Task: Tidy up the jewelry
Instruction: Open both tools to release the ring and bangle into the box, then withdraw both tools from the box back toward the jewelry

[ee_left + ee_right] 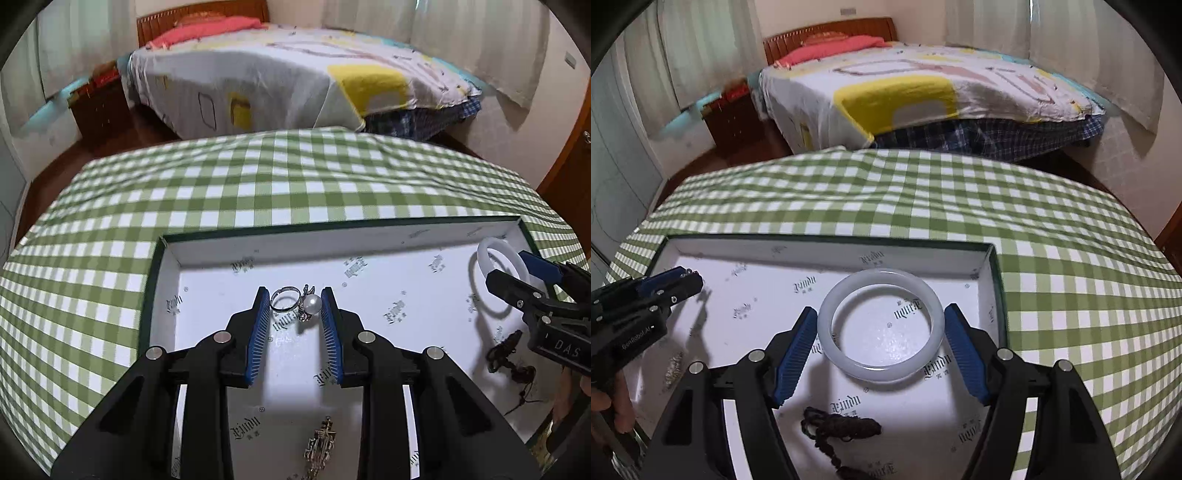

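A shallow tray (388,280) with a white printed floor and dark green rim lies on the checked cloth. My left gripper (294,291) is shut on a silver ring with a pearl (312,304), held between its blue pads just above the tray floor. My right gripper (881,309) is shut on a white bangle (882,373), one pad on each side, and the bangle's shadow falls on the tray. The left wrist view shows the bangle (496,243) raised at the tray's right end in the right gripper (508,267). In the right wrist view, the left gripper (689,275) is at the far left.
A gold ornament (319,446) lies in the tray below the left gripper. A dark brown cord (838,428) is coiled near the right gripper. The green checked tablecloth (258,177) runs beyond the tray. A bed (295,74) stands behind the table.
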`<state>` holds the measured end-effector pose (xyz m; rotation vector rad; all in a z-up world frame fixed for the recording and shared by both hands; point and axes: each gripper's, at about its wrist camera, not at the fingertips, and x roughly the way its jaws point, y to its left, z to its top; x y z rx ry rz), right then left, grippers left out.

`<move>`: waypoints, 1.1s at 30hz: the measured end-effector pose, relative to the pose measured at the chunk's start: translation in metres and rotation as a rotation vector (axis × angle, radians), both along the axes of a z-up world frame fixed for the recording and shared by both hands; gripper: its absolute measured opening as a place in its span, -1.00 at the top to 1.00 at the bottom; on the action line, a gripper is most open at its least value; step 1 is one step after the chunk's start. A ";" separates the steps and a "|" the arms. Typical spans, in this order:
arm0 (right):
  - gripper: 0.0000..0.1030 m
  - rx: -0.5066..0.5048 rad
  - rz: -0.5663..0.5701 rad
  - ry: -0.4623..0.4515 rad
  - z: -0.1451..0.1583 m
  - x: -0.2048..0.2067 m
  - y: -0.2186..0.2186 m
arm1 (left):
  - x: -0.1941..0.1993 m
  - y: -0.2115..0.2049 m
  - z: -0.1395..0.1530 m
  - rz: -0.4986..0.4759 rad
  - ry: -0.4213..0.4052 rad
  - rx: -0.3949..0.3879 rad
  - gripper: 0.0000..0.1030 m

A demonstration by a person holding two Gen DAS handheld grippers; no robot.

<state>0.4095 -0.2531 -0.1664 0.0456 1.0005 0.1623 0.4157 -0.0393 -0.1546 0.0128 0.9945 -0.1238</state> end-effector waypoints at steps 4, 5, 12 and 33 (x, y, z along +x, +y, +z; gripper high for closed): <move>-0.33 -0.008 0.001 0.033 -0.006 0.004 0.001 | 0.004 0.000 -0.005 0.005 0.035 -0.004 0.45; -0.34 -0.010 0.002 0.041 -0.007 0.005 0.000 | 0.004 0.000 -0.006 0.004 0.042 -0.004 0.45; -0.44 -0.025 0.008 0.044 -0.007 0.005 0.001 | 0.004 0.000 -0.007 0.011 0.054 -0.009 -0.19; -0.44 -0.006 -0.065 -0.376 0.077 -0.112 -0.008 | -0.121 0.017 0.086 0.073 -0.424 -0.068 -0.38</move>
